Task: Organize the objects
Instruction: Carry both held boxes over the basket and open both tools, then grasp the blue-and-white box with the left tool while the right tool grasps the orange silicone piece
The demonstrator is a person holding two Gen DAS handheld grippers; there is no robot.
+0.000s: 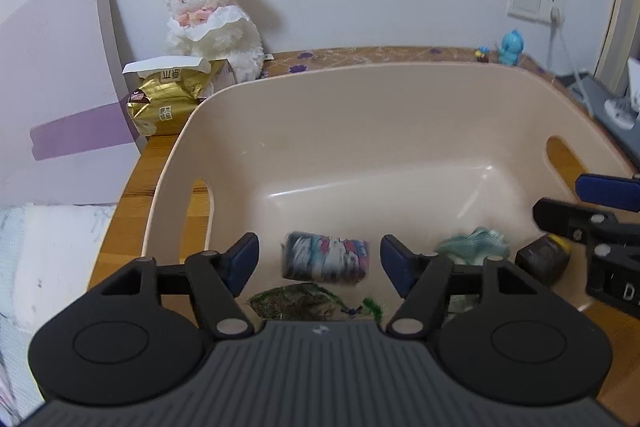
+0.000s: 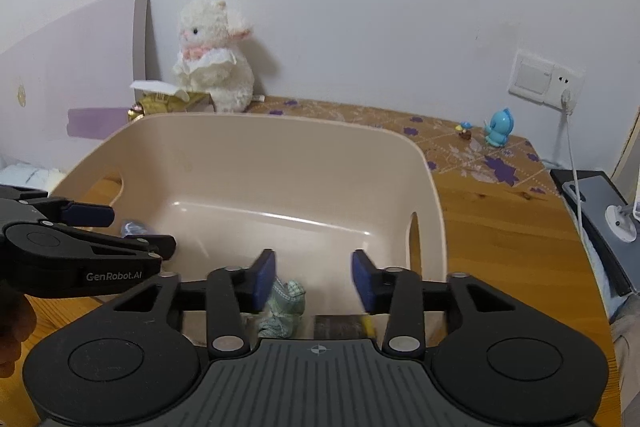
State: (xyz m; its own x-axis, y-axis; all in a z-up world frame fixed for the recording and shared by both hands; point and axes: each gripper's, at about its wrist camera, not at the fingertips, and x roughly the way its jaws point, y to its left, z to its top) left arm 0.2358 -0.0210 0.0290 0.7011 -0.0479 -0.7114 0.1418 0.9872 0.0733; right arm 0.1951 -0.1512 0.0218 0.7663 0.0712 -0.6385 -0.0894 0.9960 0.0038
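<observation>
Wooden table point(image 2: 500, 227) — tub point(image 2: 248, 131), both grippers point(image 1: 319, 259) point(image 2: 314, 277) spread inside.

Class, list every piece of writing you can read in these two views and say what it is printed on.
"GenRobot.AI": on the left tool, on its black side.
"D": a cut-off white letter on the right tool.
Gold tissue pack: printed characters, too blurred to read.
Patterned roll: blurred, unreadable.

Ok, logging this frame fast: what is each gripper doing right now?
Left gripper: open, holding nothing, above a patterned packet in the bin.
Right gripper: open, holding nothing, over the bin.
</observation>
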